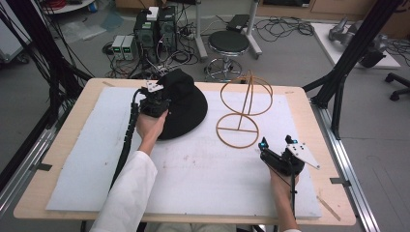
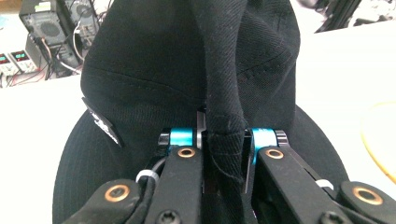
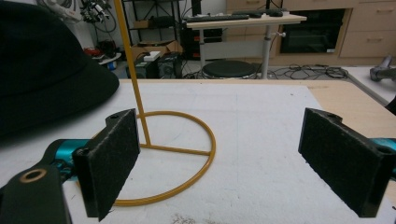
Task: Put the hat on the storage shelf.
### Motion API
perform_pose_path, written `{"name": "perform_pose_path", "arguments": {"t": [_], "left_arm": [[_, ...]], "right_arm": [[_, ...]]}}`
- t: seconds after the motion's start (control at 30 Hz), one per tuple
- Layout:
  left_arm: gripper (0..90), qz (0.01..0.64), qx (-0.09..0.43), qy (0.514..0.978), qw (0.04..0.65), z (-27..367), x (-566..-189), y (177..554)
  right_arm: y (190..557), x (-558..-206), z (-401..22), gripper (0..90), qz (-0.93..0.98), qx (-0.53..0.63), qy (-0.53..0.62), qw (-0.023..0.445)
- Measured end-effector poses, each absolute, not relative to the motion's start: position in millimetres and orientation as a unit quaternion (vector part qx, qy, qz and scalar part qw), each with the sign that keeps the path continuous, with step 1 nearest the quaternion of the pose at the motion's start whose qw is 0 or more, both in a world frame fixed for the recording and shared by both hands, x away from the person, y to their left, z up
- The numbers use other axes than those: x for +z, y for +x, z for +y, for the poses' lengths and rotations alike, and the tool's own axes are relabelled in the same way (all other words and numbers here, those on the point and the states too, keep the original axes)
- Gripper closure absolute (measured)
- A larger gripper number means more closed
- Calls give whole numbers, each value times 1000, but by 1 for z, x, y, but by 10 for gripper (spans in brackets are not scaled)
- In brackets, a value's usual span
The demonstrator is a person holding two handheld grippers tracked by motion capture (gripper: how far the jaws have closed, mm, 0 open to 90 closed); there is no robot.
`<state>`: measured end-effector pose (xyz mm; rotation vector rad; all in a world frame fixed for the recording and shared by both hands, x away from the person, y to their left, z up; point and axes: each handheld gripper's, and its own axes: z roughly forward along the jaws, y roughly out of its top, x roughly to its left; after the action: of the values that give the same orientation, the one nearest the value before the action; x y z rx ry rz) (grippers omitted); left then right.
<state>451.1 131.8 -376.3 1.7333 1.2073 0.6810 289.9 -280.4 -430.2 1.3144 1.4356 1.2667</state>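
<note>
A black brimmed hat point(image 1: 186, 104) lies at the back left of the white foam mat point(image 1: 203, 174). My left gripper point(image 1: 160, 100) is at its near left side. In the left gripper view that gripper point(image 2: 224, 140) is shut on a raised fold of the hat point(image 2: 163, 70) fabric, pinched between the jaws. A yellow wire hat stand point(image 1: 244, 104) with a round base and an upper ring stands right of the hat. My right gripper point(image 1: 276, 141) rests near the stand's base, open. In the right gripper view its pads point(image 3: 112, 158) are wide apart with nothing between them, facing the stand point(image 3: 205, 158) and the hat point(image 3: 42, 70).
The mat covers a wooden table point(image 1: 309, 111). Black frame struts point(image 1: 338, 82) rise at the table's right back corner and along the left. A stool point(image 1: 228, 43), computers point(image 1: 154, 29) and cables sit on the floor beyond the far edge.
</note>
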Motion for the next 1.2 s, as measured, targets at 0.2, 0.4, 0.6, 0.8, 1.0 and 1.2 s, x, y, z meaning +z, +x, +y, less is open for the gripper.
{"name": "perform_pose_path", "arguments": {"t": [0.2, 0.4, 0.6, 0.8, 1.0, 1.2], "left_arm": [[865, 471, 286, 688, 472, 133, -364, 443], [864, 443, 307, 677, 501, 135, -347, 429], [864, 417, 317, 657, 541, 136, -327, 410], [864, 399, 334, 639, 567, 138, -315, 396], [864, 392, 343, 614, 593, 146, -302, 385], [864, 366, 342, 591, 633, 155, -290, 377]], "right_arm": [[290, -430, -280, 117, 566, 500, 521, 399], [290, -430, -280, 117, 564, 501, 521, 400], [291, -430, -280, 117, 557, 503, 527, 399], [291, -430, -280, 117, 554, 506, 527, 400], [291, -430, -280, 117, 553, 507, 527, 399], [291, -429, -280, 117, 553, 508, 528, 397]]}}
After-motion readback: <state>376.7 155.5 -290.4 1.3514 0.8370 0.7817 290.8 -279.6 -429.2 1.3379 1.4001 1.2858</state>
